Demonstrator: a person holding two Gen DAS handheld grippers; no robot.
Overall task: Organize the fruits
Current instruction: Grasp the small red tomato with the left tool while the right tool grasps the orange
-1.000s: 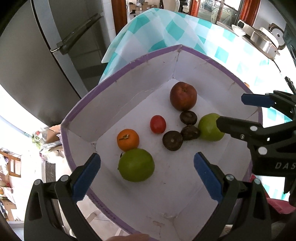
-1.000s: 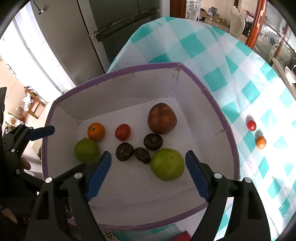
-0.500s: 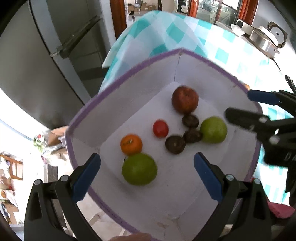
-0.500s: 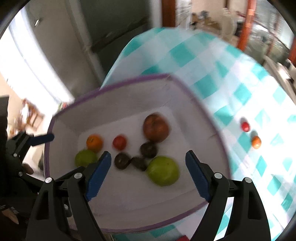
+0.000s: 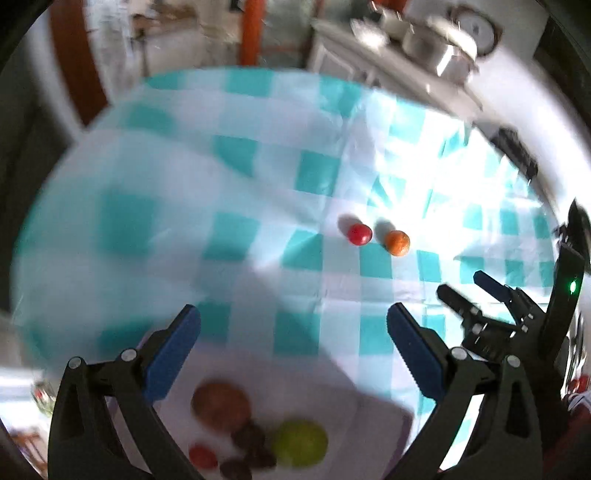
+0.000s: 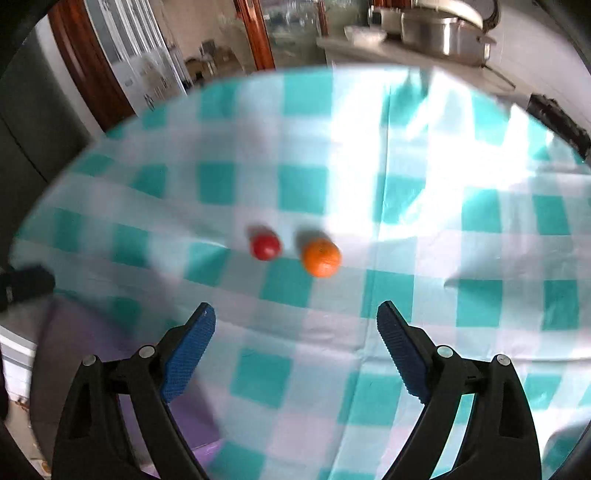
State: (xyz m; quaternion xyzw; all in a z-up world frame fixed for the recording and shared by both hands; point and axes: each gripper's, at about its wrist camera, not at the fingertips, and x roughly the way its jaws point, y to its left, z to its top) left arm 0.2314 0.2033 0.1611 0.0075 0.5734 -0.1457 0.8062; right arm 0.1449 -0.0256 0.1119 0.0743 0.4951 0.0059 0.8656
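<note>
Both grippers hang over the checked tablecloth (image 6: 406, 206) with their jaws spread wide and nothing between them; the right gripper (image 6: 295, 343) has just been opening further, and the left gripper (image 5: 293, 347) stands released too. Two small fruits are left out on the cloth, a red tomato (image 6: 265, 246) and a little orange (image 6: 320, 257), lying just beside each other but apart, ahead of the right gripper's blue pads (image 6: 189, 352). The white box (image 5: 369, 402) sits at the near edge of the left view, with a big reddish fruit (image 5: 221, 402), a green one (image 5: 300, 442) and some dark ones inside. I'd judge both loose fruits light and round, apt to roll on the smooth cloth; the tomato looks soft-skinned and wants a gentle squeeze across its middle, while the orange seems firmer. Nothing stands between the grippers and the fruit, though the two lie close enough that a finger coming down for one could nudge the other. Pots (image 6: 443, 33) on the far counter are well clear.
</note>
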